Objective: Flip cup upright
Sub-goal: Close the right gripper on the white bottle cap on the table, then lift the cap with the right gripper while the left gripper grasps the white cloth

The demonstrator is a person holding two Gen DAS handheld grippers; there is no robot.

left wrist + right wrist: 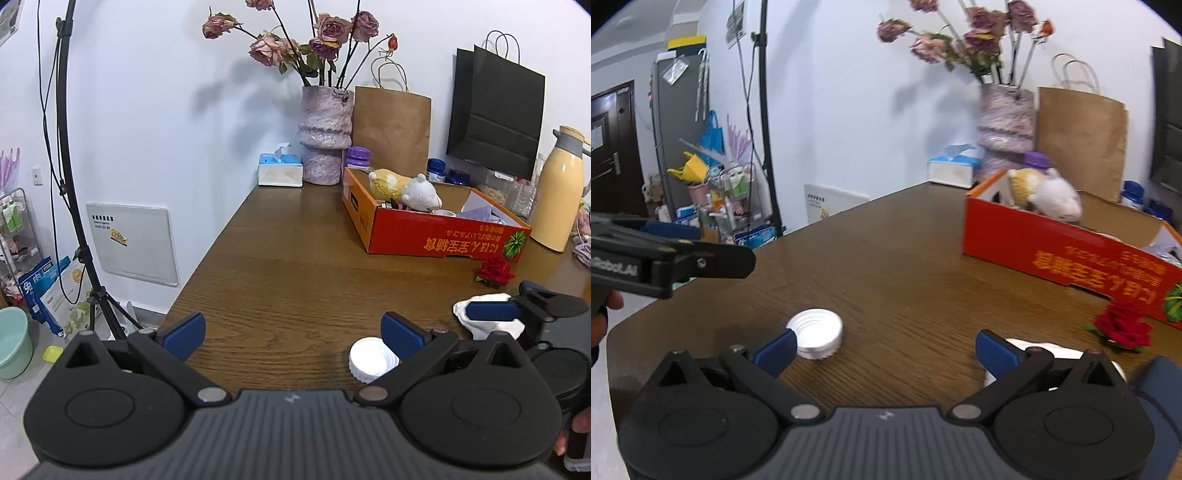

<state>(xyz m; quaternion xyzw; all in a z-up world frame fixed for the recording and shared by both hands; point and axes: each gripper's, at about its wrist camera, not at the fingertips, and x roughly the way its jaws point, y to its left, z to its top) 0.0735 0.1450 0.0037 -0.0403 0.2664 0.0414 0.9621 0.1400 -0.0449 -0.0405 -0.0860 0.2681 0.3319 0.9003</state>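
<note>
Both the left gripper and right gripper have fingers spread wide, empty. The white cup lies on the wooden table, opening upward, beside an orange box against a white wall.

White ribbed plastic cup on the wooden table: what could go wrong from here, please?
1. The white ribbed plastic cup lies beside one finger of each open gripper, not centred between the fingers; a closing finger may push it away instead of gripping it.
2. The left gripper and the right gripper work close together, so they might collide over the cup.
</note>
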